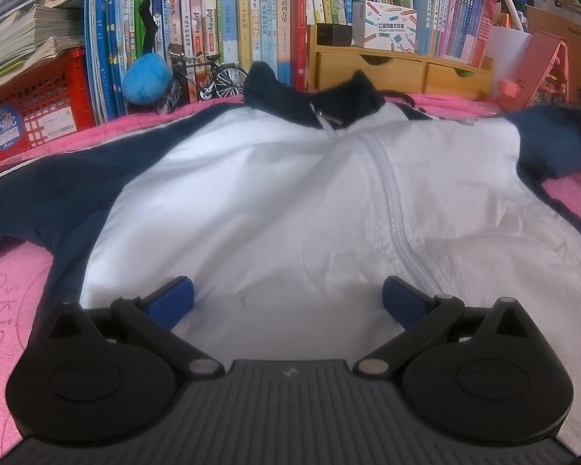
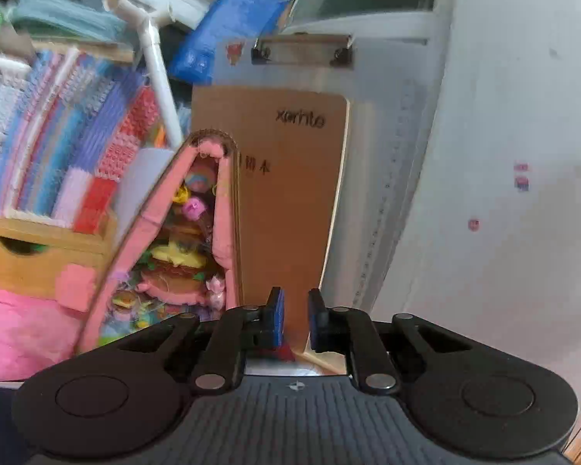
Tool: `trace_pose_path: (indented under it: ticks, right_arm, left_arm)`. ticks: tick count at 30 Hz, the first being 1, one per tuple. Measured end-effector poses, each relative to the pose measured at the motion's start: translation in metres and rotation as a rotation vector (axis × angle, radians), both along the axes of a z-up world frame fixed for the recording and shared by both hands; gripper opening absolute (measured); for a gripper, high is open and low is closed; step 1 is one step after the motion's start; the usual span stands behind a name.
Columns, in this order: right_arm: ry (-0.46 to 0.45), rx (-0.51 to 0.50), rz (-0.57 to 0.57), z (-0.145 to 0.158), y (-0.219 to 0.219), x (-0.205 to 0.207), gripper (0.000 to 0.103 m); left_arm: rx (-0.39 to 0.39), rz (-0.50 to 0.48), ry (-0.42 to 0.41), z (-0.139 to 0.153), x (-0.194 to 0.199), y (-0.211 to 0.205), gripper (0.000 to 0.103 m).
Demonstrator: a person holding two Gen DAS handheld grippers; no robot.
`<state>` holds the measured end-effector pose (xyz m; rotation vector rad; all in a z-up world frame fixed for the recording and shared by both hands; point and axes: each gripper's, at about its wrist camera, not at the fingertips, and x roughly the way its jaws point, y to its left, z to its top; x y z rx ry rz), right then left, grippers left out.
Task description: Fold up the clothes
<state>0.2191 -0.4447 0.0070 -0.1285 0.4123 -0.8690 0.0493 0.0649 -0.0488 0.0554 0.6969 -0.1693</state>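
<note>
White/navy jacket (image 1: 275,201) lies spread, front up, zipper (image 1: 395,213) shut, on the pink blanket (image 1: 15,294), collar toward the bookshelf (image 1: 220,19).

Left claw (image 1: 286,302) gapes wide just above the hem w/ nothing gripped.

Right claw (image 2: 295,317) is nearly clenched, a thin gap showing, nothing visibly pinched. It aims at a brown clipboard (image 2: 290,193), away from the garment.

Risks: right sleeve (image 1: 554,143) looks bunched, so a fold may trap creases; a blind reach could knock the desk clutter.

Hidden: both cuffs, hem under the left claw; right view is blurred.
</note>
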Motion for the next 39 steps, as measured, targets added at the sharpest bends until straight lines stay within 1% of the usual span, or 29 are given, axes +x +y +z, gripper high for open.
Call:
trace_pose_path:
  ticks: [2,3,4,5,6,8,10,12,14,16,18,19,20,21,22,24,25,27,28,29,31,32,33,34,35,36,37,38,39]
  right_arm:
    - [0.008,0.175,0.04,0.0,-0.008,-0.005,0.031]
    - [-0.01,0.213,0.081,0.0,-0.002,-0.014,0.041]
    - [-0.023,0.226,0.159,0.001,0.01,-0.024,0.058]
    - [-0.018,0.229,0.263,0.002,0.026,-0.033,0.063]
    - [-0.003,0.225,0.365,0.003,0.046,-0.04,0.065]
    - [0.028,0.225,0.574,0.007,0.09,-0.055,0.066]
    - [0.031,0.28,0.749,0.012,0.128,-0.072,0.072]
    - [0.055,0.328,0.865,0.008,0.162,-0.079,0.072]
    - [0.112,0.325,0.9,-0.002,0.183,-0.08,0.072]
    - [0.181,0.294,0.845,-0.017,0.18,-0.07,0.072]
    - [0.229,0.28,0.675,-0.028,0.156,-0.057,0.072]
    - [0.244,0.263,0.545,-0.032,0.136,-0.051,0.068]
    - [0.239,0.244,0.434,-0.034,0.117,-0.05,0.068]
    - [0.186,0.251,0.36,-0.031,0.096,-0.056,0.068]
    - [0.12,0.266,0.294,-0.026,0.073,-0.064,0.071]
    - [-0.032,0.366,0.19,-0.019,0.025,-0.081,0.078]
    - [-0.11,0.42,0.139,-0.016,0.001,-0.09,0.079]
    - [-0.202,0.556,0.069,-0.021,-0.044,-0.098,0.079]
    - [-0.218,0.607,0.048,-0.025,-0.06,-0.098,0.08]
    - [-0.21,0.641,0.04,-0.03,-0.072,-0.094,0.082]
    - [-0.171,0.673,0.054,-0.04,-0.083,-0.084,0.089]
    - [-0.148,0.686,0.069,-0.044,-0.084,-0.078,0.088]
    - [-0.132,0.695,0.079,-0.049,-0.083,-0.073,0.077]
    - [-0.121,0.696,0.083,-0.052,-0.08,-0.07,0.042]
    - [-0.111,0.681,0.075,-0.054,-0.078,-0.068,0.024]
    - [-0.102,0.662,0.063,-0.054,-0.076,-0.066,0.014]
    - [-0.104,0.631,0.063,-0.054,-0.072,-0.066,0.012]
    - [-0.098,0.564,0.061,-0.051,-0.068,-0.066,0.012]
    - [-0.055,0.459,0.041,-0.052,-0.068,-0.063,0.012]
  left_arm:
    - [0.0,0.0,0.0,0.0,0.0,0.0,0.103]
    - [0.0,0.001,0.0,0.0,0.0,-0.001,0.103]
    - [-0.001,0.001,0.0,0.0,0.0,-0.001,0.103]
    - [-0.001,0.001,0.001,0.0,0.0,-0.001,0.103]
    - [-0.001,0.001,0.001,0.0,0.0,-0.001,0.103]
    - [-0.001,0.001,0.001,0.0,0.0,-0.001,0.103]
    - [-0.001,0.001,0.001,0.001,0.0,-0.001,0.103]
    - [-0.002,0.002,0.0,0.001,0.0,-0.001,0.103]
    - [-0.004,0.002,0.0,0.001,0.0,-0.001,0.103]
    - [-0.005,0.003,0.0,0.001,0.0,-0.001,0.103]
    - [-0.008,0.003,0.0,0.001,0.0,-0.001,0.103]
    - [-0.008,0.003,0.0,0.001,0.0,-0.001,0.103]
    - [-0.008,0.003,0.0,0.001,0.0,-0.001,0.103]
    - [-0.008,0.003,0.0,0.001,0.0,-0.001,0.103]
    - [-0.007,0.003,0.0,0.001,0.0,-0.001,0.103]
    - [-0.005,0.003,0.001,0.001,0.0,-0.001,0.103]
    - [-0.005,0.003,0.001,0.001,0.0,-0.001,0.103]
    - [-0.005,0.004,0.001,0.001,0.0,-0.002,0.103]
    - [-0.004,0.004,0.001,0.001,0.0,-0.002,0.103]
    - [-0.004,0.004,0.001,0.0,0.0,-0.002,0.103]
    - [-0.004,0.004,0.001,0.0,0.0,-0.002,0.103]
    - [-0.003,0.004,0.001,0.0,0.0,-0.002,0.103]
    - [-0.003,0.004,0.001,0.0,0.0,-0.002,0.103]
    - [-0.003,0.004,0.001,0.0,0.0,-0.002,0.103]
    - [-0.003,0.004,0.001,0.0,0.0,-0.002,0.103]
    - [-0.003,0.004,0.001,0.0,0.0,-0.002,0.103]
    - [-0.003,0.004,0.001,0.0,0.0,-0.002,0.103]
    - [-0.003,0.002,0.001,0.0,0.0,-0.001,0.103]
    - [-0.002,-0.001,0.001,0.0,0.0,-0.002,0.103]
